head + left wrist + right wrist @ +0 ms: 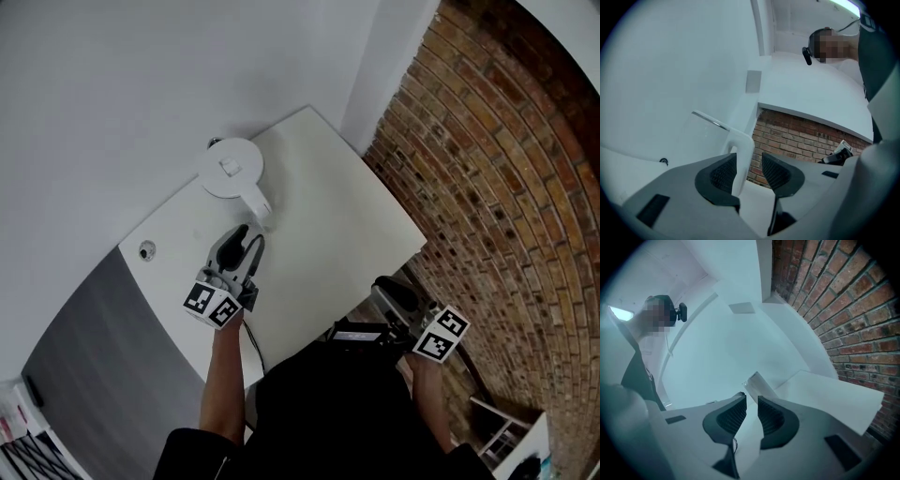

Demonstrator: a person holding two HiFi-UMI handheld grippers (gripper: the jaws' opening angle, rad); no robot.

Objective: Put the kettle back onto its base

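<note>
The white kettle [231, 167] stands at the far left corner of the white table [328, 234], seen from above; its base is hidden under it. Its handle [260, 203] points toward me. My left gripper [246, 242] reaches level at the handle. In the left gripper view the handle [742, 154] stands in the gap of that gripper [749, 171], against the left pad, with open space to the right pad. My right gripper [389, 292] hangs off the table's right edge; in its own view the gripper [752, 416] shows a narrow gap with nothing in it.
A brick wall [506, 187] runs along the right of the table and white walls stand behind it. A round cable hole [146, 250] sits in the tabletop to the left of the left gripper. A dark cable [255, 349] hangs at the near table edge.
</note>
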